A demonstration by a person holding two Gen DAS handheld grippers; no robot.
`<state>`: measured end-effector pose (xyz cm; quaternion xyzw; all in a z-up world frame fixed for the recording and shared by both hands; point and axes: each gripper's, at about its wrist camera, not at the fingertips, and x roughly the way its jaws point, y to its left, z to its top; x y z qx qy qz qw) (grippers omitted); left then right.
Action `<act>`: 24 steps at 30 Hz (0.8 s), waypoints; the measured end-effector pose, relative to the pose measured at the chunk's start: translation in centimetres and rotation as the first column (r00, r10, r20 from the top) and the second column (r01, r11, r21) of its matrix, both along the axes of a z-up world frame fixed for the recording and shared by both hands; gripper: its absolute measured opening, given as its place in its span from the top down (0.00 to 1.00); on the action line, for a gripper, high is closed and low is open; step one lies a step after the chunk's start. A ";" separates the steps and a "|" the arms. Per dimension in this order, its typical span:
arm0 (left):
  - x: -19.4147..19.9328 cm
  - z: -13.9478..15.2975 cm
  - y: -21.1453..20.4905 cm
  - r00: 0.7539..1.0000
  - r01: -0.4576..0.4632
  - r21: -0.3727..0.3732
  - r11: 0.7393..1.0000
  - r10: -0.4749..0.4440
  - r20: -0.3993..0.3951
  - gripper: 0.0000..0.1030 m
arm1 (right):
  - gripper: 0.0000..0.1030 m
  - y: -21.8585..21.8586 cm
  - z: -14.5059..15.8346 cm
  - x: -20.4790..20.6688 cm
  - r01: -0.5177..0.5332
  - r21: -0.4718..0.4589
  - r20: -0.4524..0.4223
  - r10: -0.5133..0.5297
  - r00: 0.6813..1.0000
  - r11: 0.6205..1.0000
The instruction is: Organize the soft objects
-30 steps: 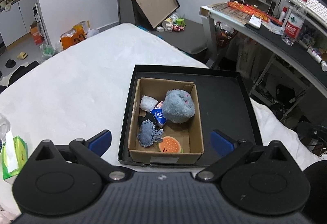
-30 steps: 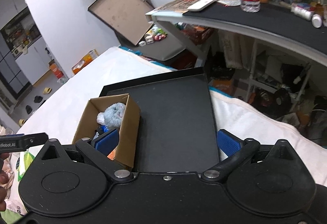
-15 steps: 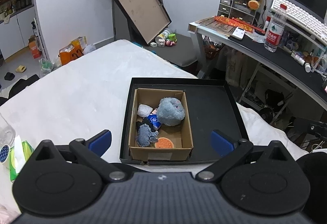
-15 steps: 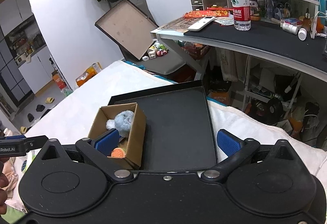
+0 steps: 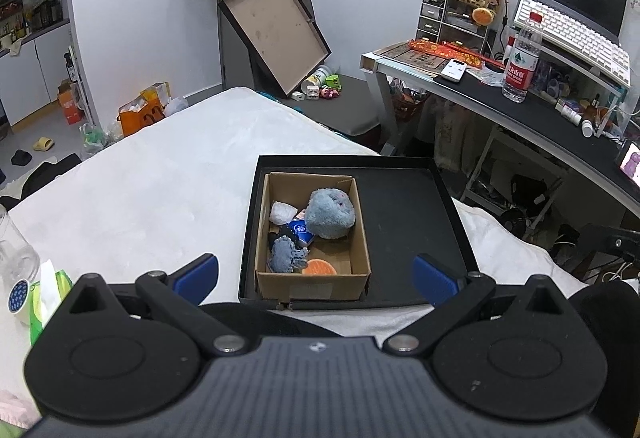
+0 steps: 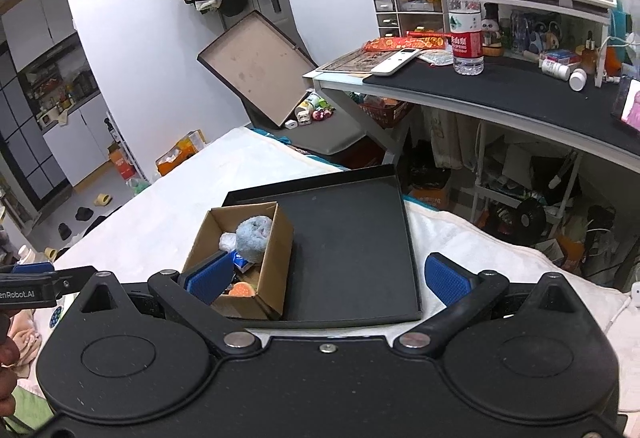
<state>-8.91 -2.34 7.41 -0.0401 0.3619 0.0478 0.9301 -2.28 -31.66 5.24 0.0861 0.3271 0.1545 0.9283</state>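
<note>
Several soft toys, chiefly a fluffy round grey-blue plush ball [image 5: 331, 213], lie in the open brown cardboard box [image 5: 362, 238] on the shallow black tray [image 5: 404, 218], likely light and squashy, best pinched mid-body, while left gripper [image 5: 316, 274] and right gripper [image 6: 328, 276] gape wide, empty.

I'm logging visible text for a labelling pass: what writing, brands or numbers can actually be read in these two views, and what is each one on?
"enRobot.AI": white letters on the left gripper's black body, cut off at the right wrist view's edge.
Water bottle red label: white characters, too blurred to read.
Blue packet in the cardboard box: print too small to read.
Round blue sticker: pattern unreadable.
Red strip on the desk: unreadable.
</note>
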 end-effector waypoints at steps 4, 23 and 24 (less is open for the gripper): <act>-1.0 0.1 -0.2 1.000 0.001 -0.003 1.000 -0.001 0.008 0.01 | 0.00 -0.6 0.3 -0.9 0.005 0.003 0.015 -0.005 1.000 1.000; -5.5 0.4 -0.6 0.998 0.016 0.010 1.000 -0.016 0.053 0.01 | 0.00 -1.1 -1.3 -4.4 0.006 -0.013 0.005 -0.006 1.000 1.000; -5.7 0.4 -0.4 0.999 0.010 0.010 1.000 -0.011 0.051 0.01 | 0.00 -1.1 -1.5 -4.4 0.012 -0.010 0.001 -0.012 1.000 1.000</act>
